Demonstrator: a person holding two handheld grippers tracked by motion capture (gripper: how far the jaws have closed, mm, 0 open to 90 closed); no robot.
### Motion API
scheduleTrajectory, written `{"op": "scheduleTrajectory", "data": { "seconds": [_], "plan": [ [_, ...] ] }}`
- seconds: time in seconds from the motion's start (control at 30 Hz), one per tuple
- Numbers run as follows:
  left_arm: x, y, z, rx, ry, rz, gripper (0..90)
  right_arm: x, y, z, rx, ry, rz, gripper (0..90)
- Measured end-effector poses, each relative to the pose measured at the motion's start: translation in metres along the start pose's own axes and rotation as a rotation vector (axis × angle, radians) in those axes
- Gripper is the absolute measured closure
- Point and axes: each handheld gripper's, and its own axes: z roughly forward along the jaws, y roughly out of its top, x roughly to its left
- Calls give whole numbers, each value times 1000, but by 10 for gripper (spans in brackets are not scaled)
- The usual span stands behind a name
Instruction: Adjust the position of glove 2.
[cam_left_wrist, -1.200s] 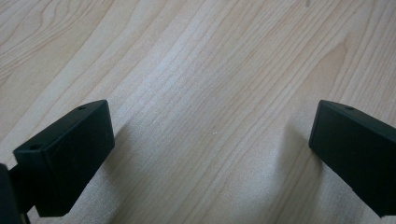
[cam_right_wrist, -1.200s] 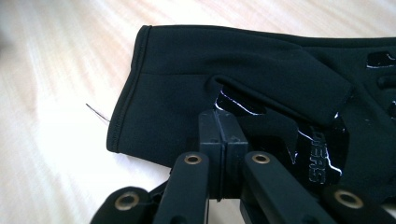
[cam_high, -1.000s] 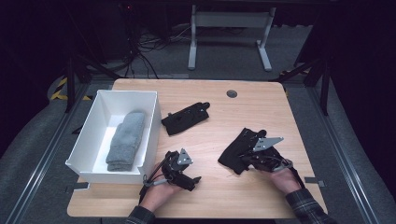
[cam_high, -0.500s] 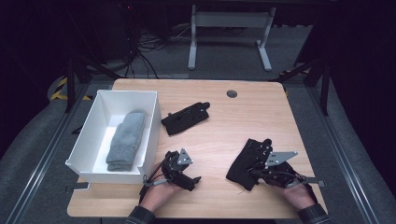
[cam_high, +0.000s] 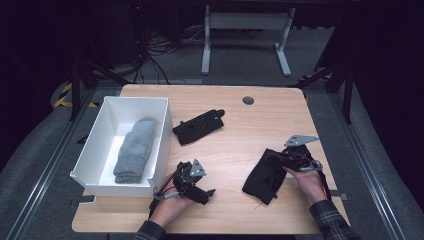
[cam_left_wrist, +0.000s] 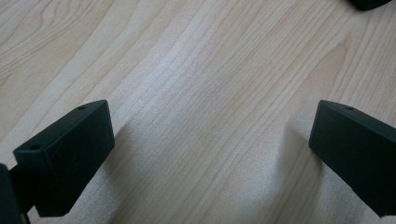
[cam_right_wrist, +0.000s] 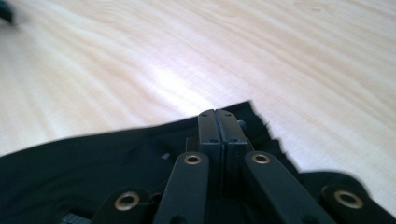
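Light wood-grain table (cam_high: 240, 130), rounded corners, small round dark grommet (cam_high: 248, 100) at about 12 o'clock near the far edge. Dark room around it: grey floor, black-and-yellow hazard tape (cam_high: 64, 96) at 10 o'clock off the table, tangled cables (cam_high: 150, 55) and a grey desk frame (cam_high: 245, 35) at 12 o'clock beyond the table.

White open box (cam_high: 100, 150) at 9 o'clock on the table's left side, folded grey sock (cam_high: 134, 150) lying inside it lengthwise. Black folded sock (cam_high: 199, 126) lies flat just right of the box, near table centre, apart from both grippers.

Left gripper (cam_high: 196, 186) at 6–7 o'clock, near the front edge, just beside the box's near right corner. Left hand (cam_high: 167, 210) comes in from the bottom, gripper lying low, jaws pointing right toward 3 o'clock. In the left gripper view (cam_left_wrist: 205, 154) its jaws are spread wide with bare wood between them, nothing held.

Right gripper (cam_high: 280, 159) at 4–5 o'clock, right hand (cam_high: 310, 182) and plaid sleeve (cam_high: 332, 222) entering from the bottom right, jaws pointing left toward 9 o'clock. Grey three-cornered plate (cam_high: 300, 139) on top. Second black sock (cam_high: 265, 175) lies crumpled on the table under and left of this gripper. In the right gripper view (cam_right_wrist: 217, 126) the jaws are pressed together over the black fabric (cam_right_wrist: 93, 177), near its edge; fabric appears pinched between them, rest of it lying on the wood.
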Motion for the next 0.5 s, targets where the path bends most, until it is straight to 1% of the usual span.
{"op": "scheduleTrajectory", "data": {
  "seconds": [0.13, 0.2, 0.27, 0.33, 0.43, 0.47, 0.5],
  "plan": [
    [0, 0, 0, 0, 0, 0, 5, -6, 4, 12, 15, -14, 17, 900],
    [0, 0, 0, 0, 0, 0, 5, -8, 5, 19, 35, -20, 16, 900],
    [0, 0, 0, 0, 0, 0, 5, -9, 5, 25, 51, -15, 14, 900],
    [0, 0, 0, 0, 0, 0, 5, -8, 6, 30, 48, 0, 6, 900],
    [0, 0, 0, 0, 0, 0, 5, -4, 9, 34, 47, 38, -13, 900],
    [0, 0, 0, 0, 0, 0, 5, -4, 9, 34, 47, 38, -13, 900],
    [0, 0, 0, 0, 0, 0, 5, 1, 10, 36, 45, 75, -44, 900]
  ]
}}
